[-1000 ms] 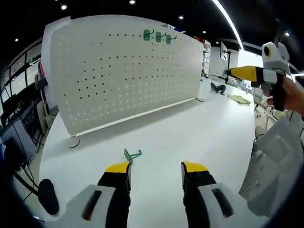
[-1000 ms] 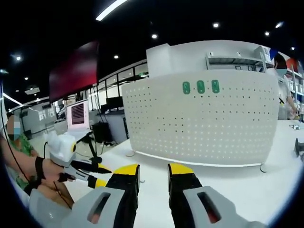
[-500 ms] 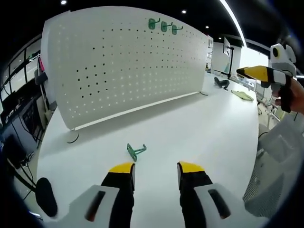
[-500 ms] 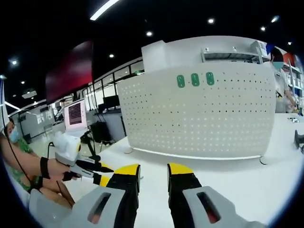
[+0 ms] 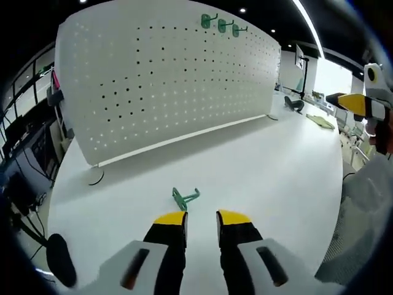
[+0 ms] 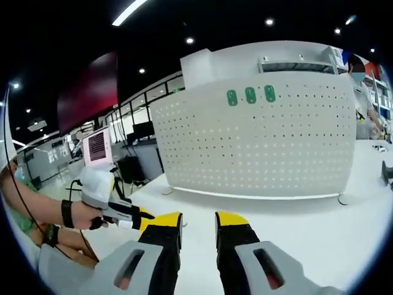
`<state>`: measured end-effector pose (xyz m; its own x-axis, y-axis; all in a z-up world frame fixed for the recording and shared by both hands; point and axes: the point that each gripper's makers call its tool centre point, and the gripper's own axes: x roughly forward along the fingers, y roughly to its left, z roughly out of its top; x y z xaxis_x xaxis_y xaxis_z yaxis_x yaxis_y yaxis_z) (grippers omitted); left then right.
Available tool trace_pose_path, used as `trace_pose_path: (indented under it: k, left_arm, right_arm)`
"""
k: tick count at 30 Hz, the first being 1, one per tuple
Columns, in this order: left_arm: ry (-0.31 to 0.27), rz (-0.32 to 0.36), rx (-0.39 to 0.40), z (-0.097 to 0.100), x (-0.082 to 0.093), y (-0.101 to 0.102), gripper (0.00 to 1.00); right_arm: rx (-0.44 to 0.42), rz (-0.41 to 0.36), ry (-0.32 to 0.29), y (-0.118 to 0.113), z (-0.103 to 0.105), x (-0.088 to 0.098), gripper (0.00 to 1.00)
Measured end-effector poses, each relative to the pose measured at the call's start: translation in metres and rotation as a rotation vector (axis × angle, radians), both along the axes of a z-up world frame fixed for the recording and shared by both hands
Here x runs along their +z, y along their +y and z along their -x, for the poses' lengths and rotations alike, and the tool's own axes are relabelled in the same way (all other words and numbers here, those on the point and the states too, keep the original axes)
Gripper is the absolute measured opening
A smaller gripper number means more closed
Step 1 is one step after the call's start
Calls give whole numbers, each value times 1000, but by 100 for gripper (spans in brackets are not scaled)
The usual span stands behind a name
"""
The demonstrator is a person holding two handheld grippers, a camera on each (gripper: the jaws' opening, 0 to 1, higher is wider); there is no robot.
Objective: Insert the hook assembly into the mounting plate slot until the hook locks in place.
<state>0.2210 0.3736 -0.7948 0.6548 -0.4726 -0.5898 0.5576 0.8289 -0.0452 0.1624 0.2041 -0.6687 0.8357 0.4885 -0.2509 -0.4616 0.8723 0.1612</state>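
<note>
Lying loose on the white worktop [image 5: 264,166] just ahead of the empty, parted left tongs [image 5: 201,217], a green hook [image 5: 185,198] judged light, stiff, thin-wired and best pinched across its flat base; right tongs [image 6: 198,220] likewise parted and empty.

Bright overhead ceiling lights [image 6: 129,11], sharp focus, fisheye-bent edges.

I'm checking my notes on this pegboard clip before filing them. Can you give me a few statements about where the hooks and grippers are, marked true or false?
1. A green hook lies on the white table just ahead of the left hand-held gripper. True.
2. The left hand-held gripper holds that hook. False: its jaws are empty and apart, the hook lying beyond them.
3. Three green hooks hang near the top of the white pegboard. True.
4. The pegboard lies flat on the table. False: it stands upright.
5. The right hand-held gripper is open and holds nothing. True.
</note>
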Motion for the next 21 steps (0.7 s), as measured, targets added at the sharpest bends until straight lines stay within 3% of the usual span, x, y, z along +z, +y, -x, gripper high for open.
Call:
trace_pose_path:
  k: [5, 15, 21]
  left_arm:
    - [-18, -45, -15, -7, -3, -2, 19]
    - [23, -33, 35, -29, -12, -5, 12]
    - [46, -76, 48, -36, -22, -4, 11]
  right_arm:
    - [-10, -7, 17, -3, 0, -5, 19]
    - [8, -26, 37, 4, 1, -11, 19]
    - [11, -26, 47, 4, 0, -14, 19]
